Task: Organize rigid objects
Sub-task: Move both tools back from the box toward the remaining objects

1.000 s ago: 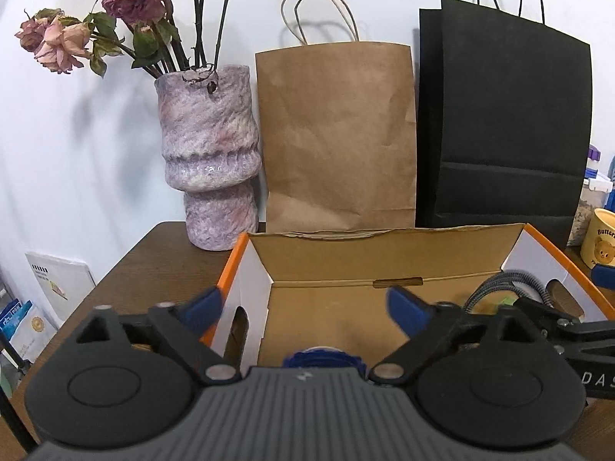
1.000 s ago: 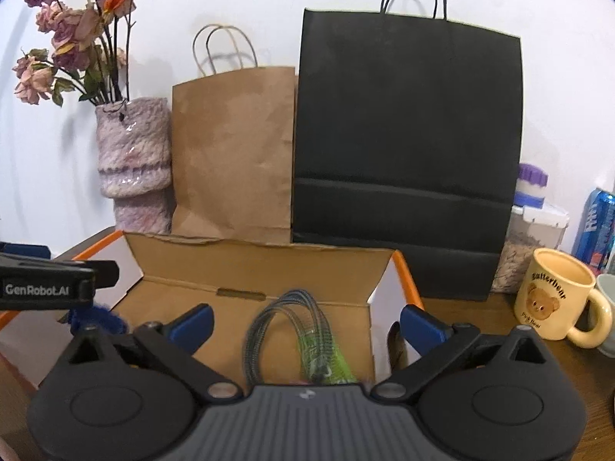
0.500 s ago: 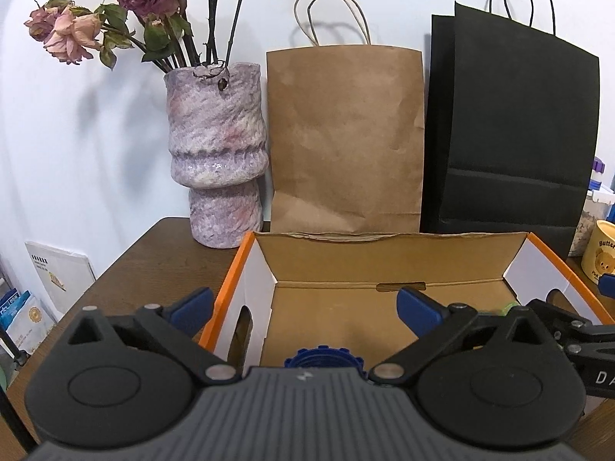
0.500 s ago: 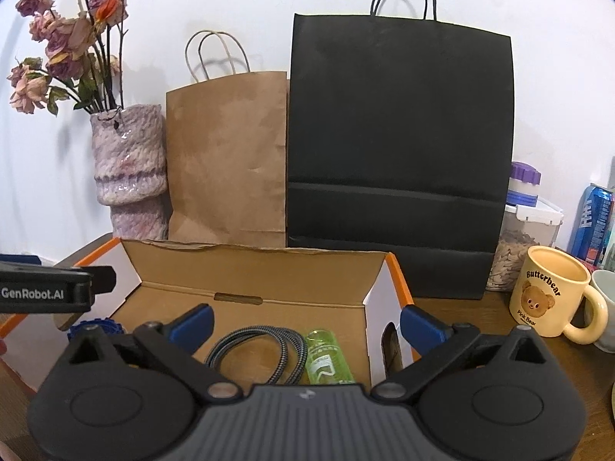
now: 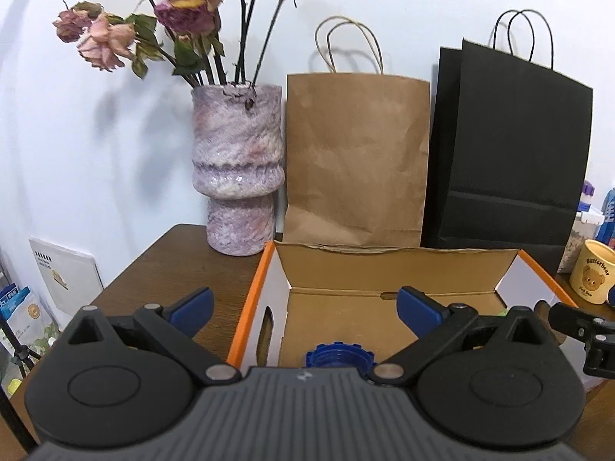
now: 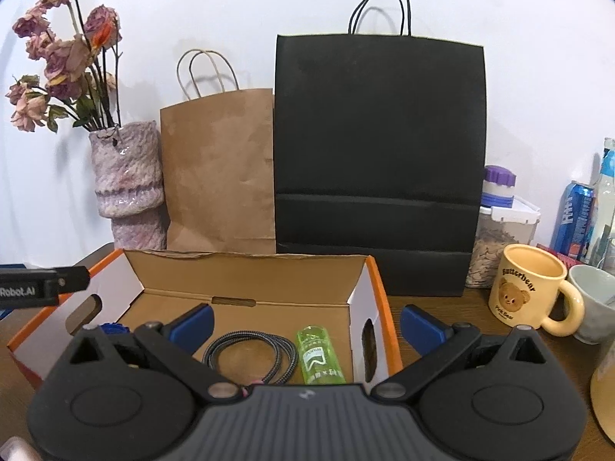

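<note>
Cardboard box (image 6: pixel 246 280), orange-edged and open at the top, sat on the brown wooden table (image 5: pixel 161 265) directly ahead of both grippers. Nearest, the left gripper (image 5: pixel 303 307) hung above the box's left end with its blue-padded fingers spread wide and nothing between them; the right gripper (image 6: pixel 305 324) did the same at the box's right end, its far pad outside the orange wall. Inside, on the box floor, a blue ridged cap (image 5: pixel 338 354) lay at the left end, a coiled braided cable (image 6: pixel 253 355) lay toward the right, and a green bottle (image 6: pixel 319 353) lay on its side just beside the cable. To the right of the box stood a yellow bear mug (image 6: pixel 532 292), with a grey cup (image 6: pixel 594 303) touching or just beside it. Behind the box, against the white wall, stood a mottled purple vase (image 5: pixel 236 169) of dried roses, a brown paper bag (image 5: pixel 355 157) and a black paper bag (image 6: pixel 378 161); a clear container (image 6: pixel 503 238) and a blue can (image 6: pixel 572 219) stood farther right.
</note>
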